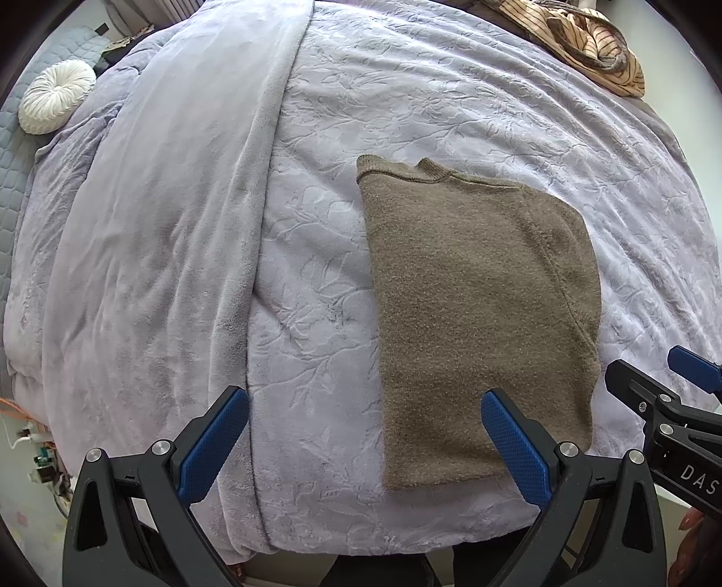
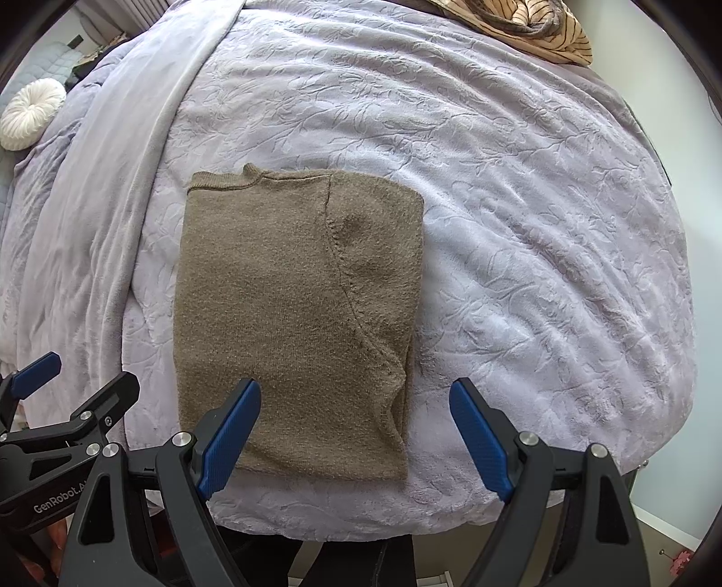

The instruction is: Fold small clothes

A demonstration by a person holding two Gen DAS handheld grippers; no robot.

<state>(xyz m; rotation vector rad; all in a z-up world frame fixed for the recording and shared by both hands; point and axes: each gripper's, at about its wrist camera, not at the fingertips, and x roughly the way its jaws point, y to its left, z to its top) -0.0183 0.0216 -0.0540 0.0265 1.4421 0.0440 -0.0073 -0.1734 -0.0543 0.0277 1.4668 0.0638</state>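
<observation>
Both claws wide open, empty: left claw [image 1: 365,444], right claw [image 2: 356,435]. Folded olive-brown knit sweater [image 2: 293,316] lies flat on lavender bed blanket [image 2: 519,225], long axis running away from claws; right claw nearer its hem.

Probably a home bedroom: lilac embossed blanket [image 1: 451,99] covering a bed, round pillow [image 1: 56,97].

Bed under lilac embossed blanket [image 2: 496,180], folded brown sweater [image 2: 293,316], striped garment [image 2: 541,31], round white cushion [image 1: 56,97]
</observation>
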